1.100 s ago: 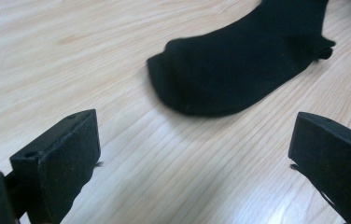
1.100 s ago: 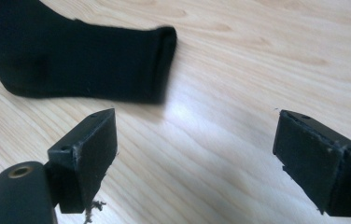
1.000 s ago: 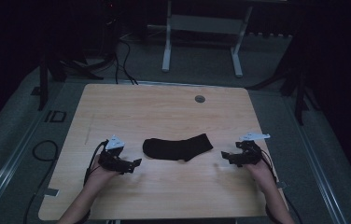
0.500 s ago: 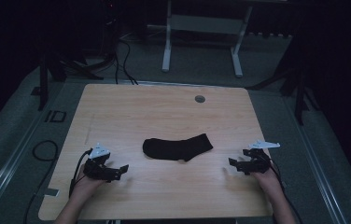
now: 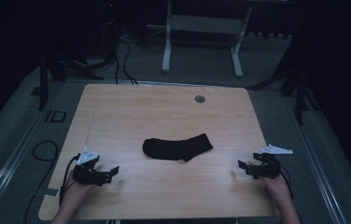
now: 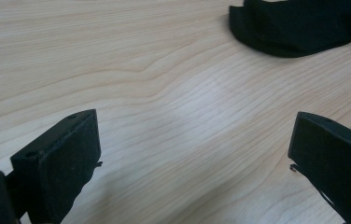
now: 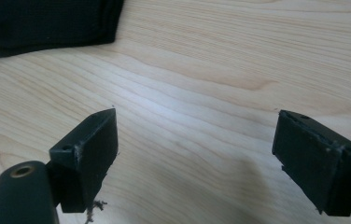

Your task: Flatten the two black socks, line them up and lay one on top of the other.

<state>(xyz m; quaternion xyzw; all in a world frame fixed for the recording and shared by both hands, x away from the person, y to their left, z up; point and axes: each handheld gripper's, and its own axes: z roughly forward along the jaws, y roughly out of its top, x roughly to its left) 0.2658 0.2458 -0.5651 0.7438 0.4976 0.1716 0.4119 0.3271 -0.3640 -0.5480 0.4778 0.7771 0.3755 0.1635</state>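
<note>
The sock [image 5: 177, 148] lies flat near the middle of the table [image 5: 164, 107], a little toward your near edge, with its long side running left to right; the rounded, thicker end is on the left and the narrower end, with a small bend, is on the right. It looks doubled over, since in the right gripper view its edge [image 7: 47, 23] shows layers one upon another, so I judge it is folded. You hold the left gripper [image 5: 110, 171] low over the near left part of the table, well apart from the sock, and its jaws stand wide apart with nothing but bare wood between them. The right gripper [image 5: 242, 166] is at the near right, also well apart from the sock, and its jaws too are spread and empty. Both tools point inward, toward the sock, so each camera catches one end of it at the top of its view: the left gripper view sees the rounded end [image 6: 299, 28] at far right. This placing makes sense to me: with the hands at both sides and the jaws wide, the sock is free and not pressed by anything, and you can come in from either end if more work on it is wanted. Far on the table there is a small round hole [image 5: 200, 99], away from everything.
</note>
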